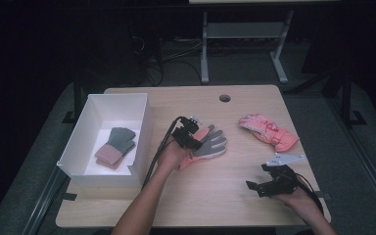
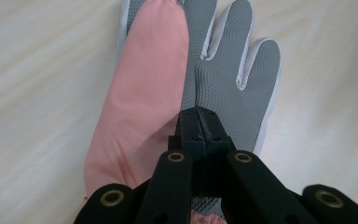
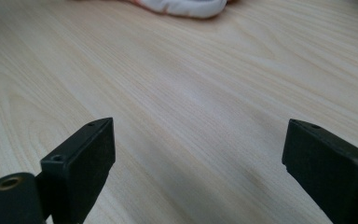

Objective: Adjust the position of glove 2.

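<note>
My left jaws [image 2: 199,122] are pinching the pink and grey glove [image 2: 200,70] just right of the white box [image 1: 92,128], so I should hold tight and lift it over the box wall slowly, while my right jaws [image 3: 193,163] wait spread apart.

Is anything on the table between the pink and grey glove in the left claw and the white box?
Nothing visible. The left claw is shut on the pink and grey glove, and only bare wooden table lies between it and the white box's near wall. A folded grey and pink glove pair sits inside.
</note>
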Motion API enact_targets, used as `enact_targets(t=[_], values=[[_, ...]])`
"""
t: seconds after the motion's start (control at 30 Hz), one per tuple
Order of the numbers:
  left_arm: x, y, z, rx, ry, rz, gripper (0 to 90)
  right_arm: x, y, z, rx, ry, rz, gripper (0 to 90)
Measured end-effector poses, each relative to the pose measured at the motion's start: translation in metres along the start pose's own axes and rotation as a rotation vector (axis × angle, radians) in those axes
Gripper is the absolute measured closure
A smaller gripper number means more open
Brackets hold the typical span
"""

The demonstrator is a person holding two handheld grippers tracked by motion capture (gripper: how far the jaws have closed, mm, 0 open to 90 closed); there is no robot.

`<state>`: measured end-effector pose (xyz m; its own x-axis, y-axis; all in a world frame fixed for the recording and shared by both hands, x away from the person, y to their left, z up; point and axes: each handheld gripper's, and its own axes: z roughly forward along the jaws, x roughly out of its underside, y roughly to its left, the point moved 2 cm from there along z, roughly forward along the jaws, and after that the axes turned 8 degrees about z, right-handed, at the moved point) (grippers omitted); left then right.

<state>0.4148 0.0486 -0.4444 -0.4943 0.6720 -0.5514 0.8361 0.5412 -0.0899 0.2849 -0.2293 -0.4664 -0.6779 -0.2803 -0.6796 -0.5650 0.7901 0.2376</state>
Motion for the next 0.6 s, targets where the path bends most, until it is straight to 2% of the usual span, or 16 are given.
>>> enact_targets(t=[0.07,0.1,0.17,0.2,0.23,0.27,0.3,0.33,0.37,0.47,0.53,0.6], values=[[0.002,-0.014,0.001,0.037,-0.008,0.011,90.0,0.0,0.001,0.0,0.0,-0.002,-0.002,8.9],[0.002,-0.014,0.001,0.037,-0.008,0.011,90.0,0.0,0.001,0.0,0.0,-0.002,-0.002,8.9],[0.004,-0.023,0.001,0.059,-0.004,0.036,90.0,0.0,0.001,0.0,0.001,-0.002,-0.004,9.0],[0.005,-0.031,0.001,0.092,0.0,0.055,90.0,0.0,0.001,0.0,0.002,0.0,-0.005,9.0],[0.005,-0.031,0.001,0.092,0.0,0.055,90.0,0.0,0.001,0.0,0.002,0.0,-0.005,9.0],[0.006,-0.042,0.002,0.107,0.006,0.077,90.0,0.0,0.001,0.001,0.001,0.001,-0.006,9.0],[0.006,-0.042,0.002,0.107,0.006,0.077,90.0,0.0,0.001,0.001,0.001,0.001,-0.006,9.0],[0.006,-0.052,0.003,0.124,0.008,0.091,90.0,0.0,0.001,0.001,0.001,0.002,-0.009,9.0],[0.006,-0.052,0.003,0.124,0.008,0.091,90.0,0.0,0.001,0.001,0.001,0.002,-0.009,9.0],[0.006,-0.066,0.005,0.143,0.012,0.124,90.0,0.0,0.001,0.001,0.003,0.003,-0.007,9.0],[0.006,-0.067,0.004,0.143,0.01,0.128,89.9,0.0,0.002,0.001,0.003,0.003,-0.003,9.0],[0.005,-0.066,-0.004,0.15,-0.021,0.126,89.9,0.0,0.002,0.0,0.004,0.003,-0.003,9.0]])
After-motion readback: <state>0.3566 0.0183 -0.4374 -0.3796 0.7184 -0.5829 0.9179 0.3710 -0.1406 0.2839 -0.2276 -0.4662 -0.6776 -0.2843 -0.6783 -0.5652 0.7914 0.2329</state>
